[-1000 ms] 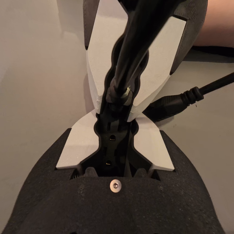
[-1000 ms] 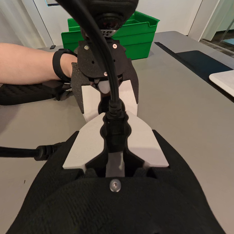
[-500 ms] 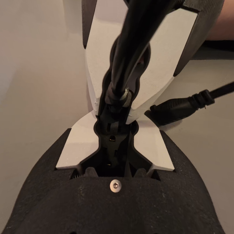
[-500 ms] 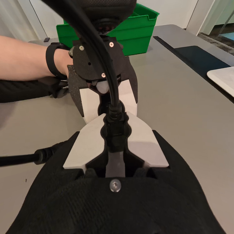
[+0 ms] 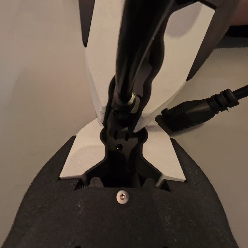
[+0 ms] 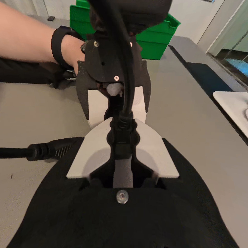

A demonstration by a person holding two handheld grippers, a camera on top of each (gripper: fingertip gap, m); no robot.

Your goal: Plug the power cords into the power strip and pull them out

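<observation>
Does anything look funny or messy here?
Nothing looks broken or spilled. One black plug lies loose on the table, beside the power strip instead of in it. The right claw grips the other plug, and its cord arches up out of view.

Black power cords (image 6: 127, 83), white-fingered black hand-held gripper (image 6: 123, 135), green bin (image 6: 154, 40), grey table (image 6: 181, 120).

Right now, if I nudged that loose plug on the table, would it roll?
Probably not: the plug looks flat-sided, so it should slide. Its thick cord would likely drag and tug it back.
</observation>
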